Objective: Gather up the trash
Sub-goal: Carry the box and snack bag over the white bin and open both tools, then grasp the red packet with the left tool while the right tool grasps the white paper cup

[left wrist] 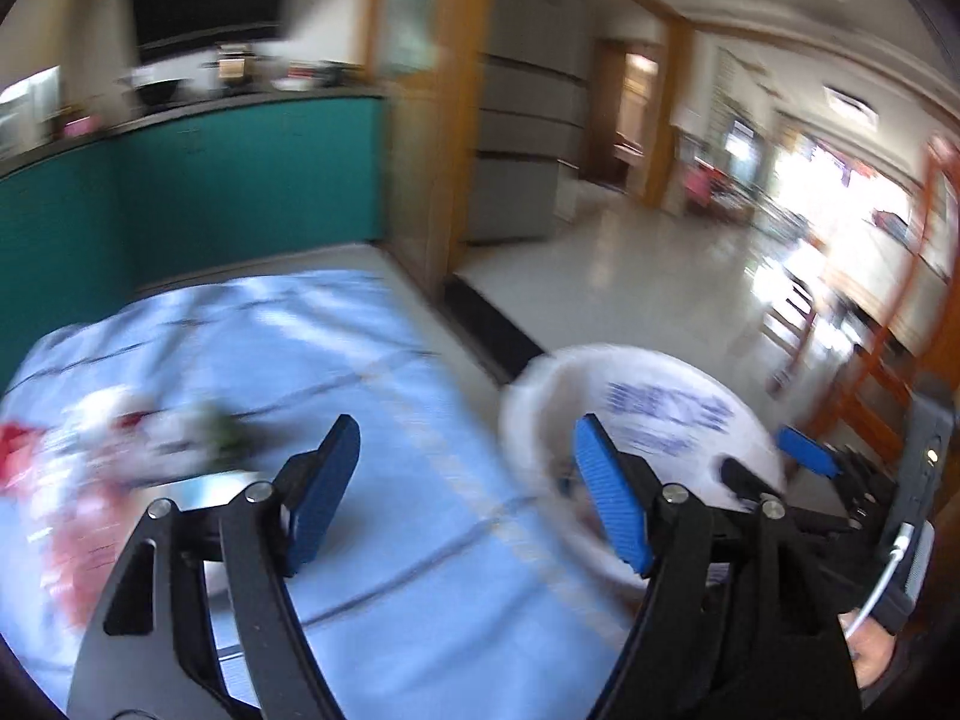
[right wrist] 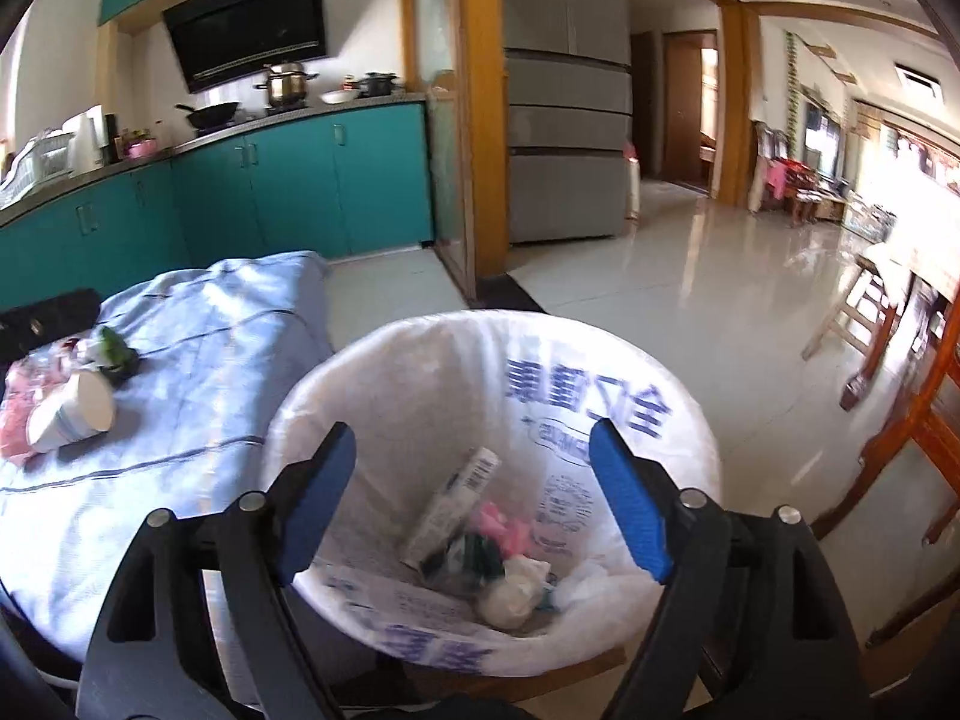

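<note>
A bin lined with a white printed bag (right wrist: 420, 354) stands beside a table under a light blue cloth (right wrist: 198, 360). In the bin lie a small carton (right wrist: 456, 504), a pink wrapper (right wrist: 501, 531) and a crumpled white wad (right wrist: 510, 597). My right gripper (right wrist: 474, 501) hangs open over the bin's mouth, nothing between its fingers. On the cloth lie a tipped paper cup (right wrist: 78, 414), a green and white wrapper (right wrist: 111, 351) and pink packaging (right wrist: 18, 414). In the blurred left wrist view my left gripper (left wrist: 468, 498) is open and empty, between the cloth (left wrist: 360, 360) and the bin (left wrist: 660, 396).
Teal kitchen cabinets (right wrist: 288, 180) run behind the table, with a grey fridge (right wrist: 564, 120) past a wooden door frame (right wrist: 474, 120). Glossy tiled floor (right wrist: 690, 300) stretches to the right. Wooden furniture (right wrist: 900, 420) stands at the right edge. A black object (right wrist: 48, 315) lies at the table's far left.
</note>
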Tool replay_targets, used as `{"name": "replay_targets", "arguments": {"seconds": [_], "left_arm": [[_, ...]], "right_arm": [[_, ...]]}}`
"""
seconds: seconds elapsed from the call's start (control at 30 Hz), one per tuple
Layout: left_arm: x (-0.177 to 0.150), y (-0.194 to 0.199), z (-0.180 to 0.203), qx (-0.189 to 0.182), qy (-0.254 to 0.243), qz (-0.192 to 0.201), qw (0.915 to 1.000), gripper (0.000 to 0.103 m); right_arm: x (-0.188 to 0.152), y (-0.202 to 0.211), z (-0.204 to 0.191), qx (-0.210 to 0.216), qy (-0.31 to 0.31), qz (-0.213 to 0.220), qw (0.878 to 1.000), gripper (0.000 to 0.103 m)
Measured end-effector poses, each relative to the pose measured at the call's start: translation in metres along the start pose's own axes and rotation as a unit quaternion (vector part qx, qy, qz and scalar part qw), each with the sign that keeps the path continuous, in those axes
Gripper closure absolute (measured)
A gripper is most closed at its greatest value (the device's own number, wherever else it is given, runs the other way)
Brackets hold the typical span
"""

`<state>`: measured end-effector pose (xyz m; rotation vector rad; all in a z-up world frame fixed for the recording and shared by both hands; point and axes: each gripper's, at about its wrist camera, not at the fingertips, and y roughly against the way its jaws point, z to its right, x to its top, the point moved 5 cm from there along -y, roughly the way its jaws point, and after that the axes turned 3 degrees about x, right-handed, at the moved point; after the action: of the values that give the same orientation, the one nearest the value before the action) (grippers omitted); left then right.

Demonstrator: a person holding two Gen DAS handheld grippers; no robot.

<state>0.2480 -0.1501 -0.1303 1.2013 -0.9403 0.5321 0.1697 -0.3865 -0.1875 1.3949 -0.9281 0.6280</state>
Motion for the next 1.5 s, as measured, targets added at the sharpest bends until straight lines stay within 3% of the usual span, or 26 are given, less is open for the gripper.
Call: {"name": "replay_targets", "arguments": {"seconds": [0.07, 0.17, 0.3, 0.37, 0.47, 0.6, 0.67, 0.87, 1.0, 1.07, 1.23, 1.37, 1.5], "left_arm": [[0.000, 0.019, -0.047, 0.040, 0.044, 0.012, 0.9982, 0.028], [-0.007, 0.040, -0.123, 0.106, 0.105, 0.009, 0.9888, 0.028], [-0.034, 0.068, -0.211, 0.165, 0.187, -0.010, 0.9685, 0.028], [-0.048, 0.081, -0.237, 0.179, 0.209, -0.013, 0.9614, 0.028], [-0.061, 0.092, -0.260, 0.186, 0.220, -0.022, 0.9574, 0.028], [-0.074, 0.103, -0.274, 0.192, 0.218, -0.025, 0.9566, 0.026], [-0.079, 0.105, -0.280, 0.188, 0.216, -0.024, 0.9577, 0.024], [-0.066, 0.087, -0.304, 0.179, 0.201, -0.015, 0.9629, 0.019], [-0.049, 0.045, -0.335, 0.171, 0.214, -0.038, 0.9610, 0.019], [-0.044, 0.026, -0.345, 0.175, 0.214, -0.049, 0.9598, 0.019], [-0.041, -0.017, -0.358, 0.192, 0.200, -0.080, 0.9575, 0.019], [-0.047, -0.034, -0.362, 0.179, 0.201, -0.103, 0.9575, 0.047], [-0.050, -0.033, -0.355, 0.160, 0.189, -0.098, 0.9638, 0.055]], "right_arm": [[0.005, 0.001, -0.023, 0.026, 0.015, 0.000, 1.000, 0.023], [0.014, -0.001, -0.065, 0.071, 0.033, -0.006, 0.997, 0.023], [0.025, -0.005, -0.130, 0.143, 0.058, -0.022, 0.988, 0.022], [0.030, -0.012, -0.172, 0.184, 0.071, -0.031, 0.980, 0.016], [0.033, -0.026, -0.226, 0.219, 0.086, -0.051, 0.971, 0.012], [0.027, -0.042, -0.283, 0.233, 0.104, -0.089, 0.963, 0.007], [0.021, -0.051, -0.305, 0.210, 0.128, -0.099, 0.964, 0.005], [0.009, -0.075, -0.322, 0.168, 0.151, -0.136, 0.965, 0.005], [-0.001, -0.076, -0.321, 0.177, 0.156, -0.143, 0.961, 0.006], [-0.006, -0.074, -0.320, 0.178, 0.162, -0.143, 0.960, 0.018], [-0.014, -0.060, -0.305, 0.179, 0.158, -0.141, 0.961, 0.018], [-0.015, -0.044, -0.287, 0.181, 0.155, -0.129, 0.963, 0.018], [-0.013, -0.034, -0.270, 0.181, 0.142, -0.121, 0.966, 0.018]]}}
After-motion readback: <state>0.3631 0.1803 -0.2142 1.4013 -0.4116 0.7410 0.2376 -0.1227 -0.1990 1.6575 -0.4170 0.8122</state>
